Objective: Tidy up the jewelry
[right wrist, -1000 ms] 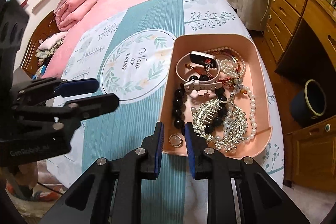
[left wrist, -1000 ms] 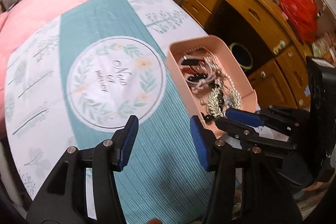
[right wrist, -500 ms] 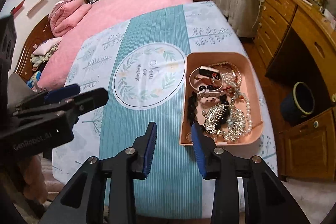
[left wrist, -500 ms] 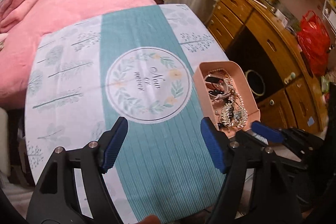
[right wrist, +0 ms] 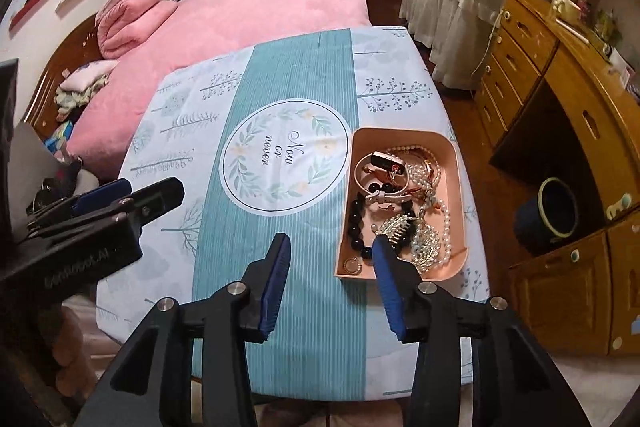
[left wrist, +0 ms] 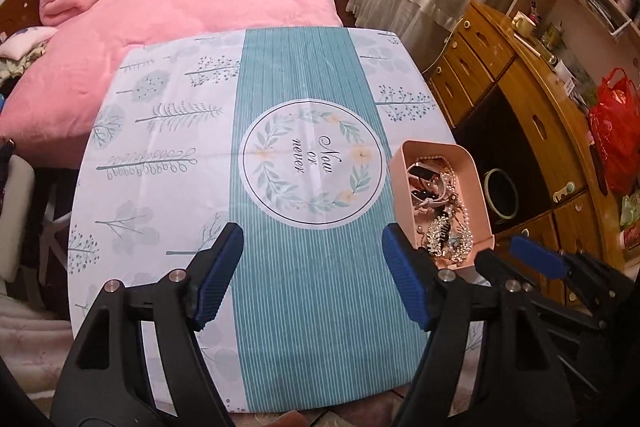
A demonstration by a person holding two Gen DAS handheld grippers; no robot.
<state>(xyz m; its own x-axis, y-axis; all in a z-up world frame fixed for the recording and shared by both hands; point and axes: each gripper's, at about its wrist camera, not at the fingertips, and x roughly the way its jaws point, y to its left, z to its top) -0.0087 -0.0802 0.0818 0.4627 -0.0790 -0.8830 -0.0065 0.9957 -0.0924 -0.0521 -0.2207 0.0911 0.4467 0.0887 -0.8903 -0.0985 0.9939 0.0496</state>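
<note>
desk cloth (right wrist: 280, 227): teal stripes, white tree-print sides, leafy wreath circle
tray (right wrist: 460, 187): peach-pink
beads (right wrist: 357, 223): black
bed (right wrist: 256, 11): pink
tool pads (right wrist: 276, 279): blue

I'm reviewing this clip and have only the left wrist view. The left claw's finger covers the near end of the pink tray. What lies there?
Observer: In the right wrist view, a small round gold piece lies in the near left corner of the pink tray.
Operator: Anything along that left wall?
Observer: A black bead strand runs along it, from the near end toward the tray's middle.
Operator: Is the right claw holding anything?
Observer: No. The right claw is opening, with nothing between its jaws.
</note>
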